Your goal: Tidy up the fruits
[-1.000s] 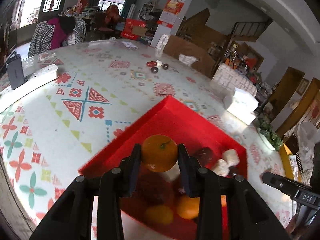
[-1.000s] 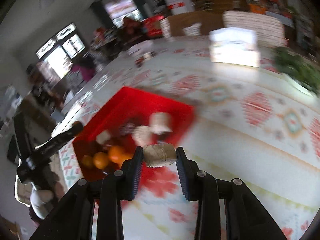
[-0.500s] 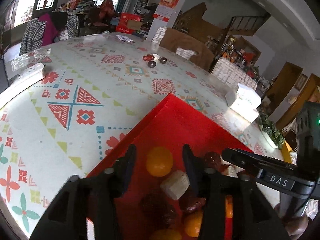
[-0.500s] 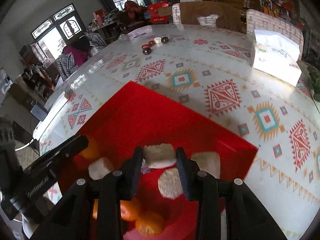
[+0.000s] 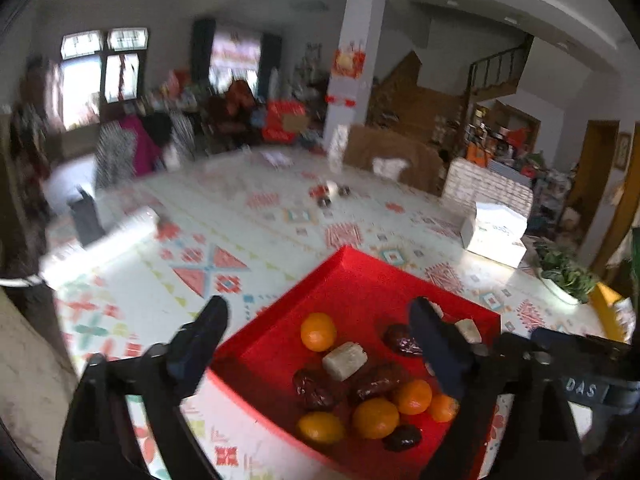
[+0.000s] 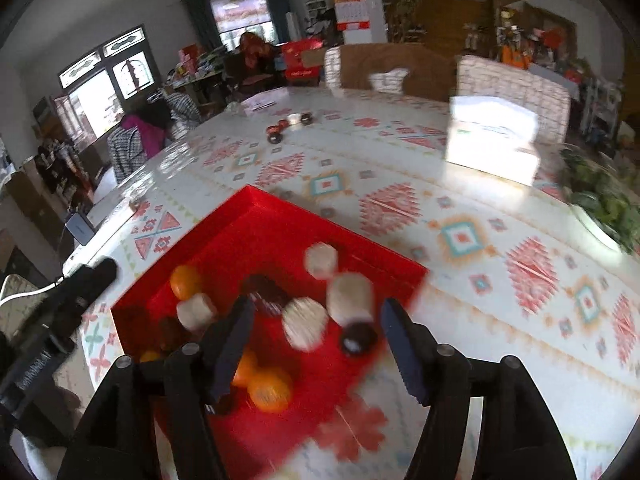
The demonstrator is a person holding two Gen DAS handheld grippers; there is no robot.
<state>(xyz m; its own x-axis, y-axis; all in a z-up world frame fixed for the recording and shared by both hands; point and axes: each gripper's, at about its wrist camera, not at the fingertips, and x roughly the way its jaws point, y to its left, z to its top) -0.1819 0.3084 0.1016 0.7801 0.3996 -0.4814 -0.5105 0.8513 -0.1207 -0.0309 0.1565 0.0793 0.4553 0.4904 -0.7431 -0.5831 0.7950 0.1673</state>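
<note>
Red tray point(image 5: 256, 354) near the bench point(image 5: 280, 236) edge, loaded with oranges point(image 5: 318, 331), dark dates point(image 5: 376, 381) and pale cubes point(image 5: 344, 360), all loose on its floor. Left gripper point(image 5: 320, 344) above the tray with fingers point(image 5: 202, 340) spread wide, pinching nothing. Right gripper point(image 6: 316, 344) likewise over the tray point(image 6: 256, 216), fingers point(image 6: 232, 344) apart and empty, pale cubes point(image 6: 306, 322) blurred between them.

Probably between picks. Best to settle on one piece standing clear of its neighbours, such as the lone orange toward the tray's far side, come straight down, and close across its widest part; dates and oranges in the near cluster touch, so a careless descent could shove several.

Left view: sharper sorting of the near cluster, plus a potted plant point(image 5: 564, 272). Right view: a dark round piece point(image 6: 358, 338) at the tray's near-right edge, and the small items point(image 6: 290, 124) far across the bench more plainly.
</note>
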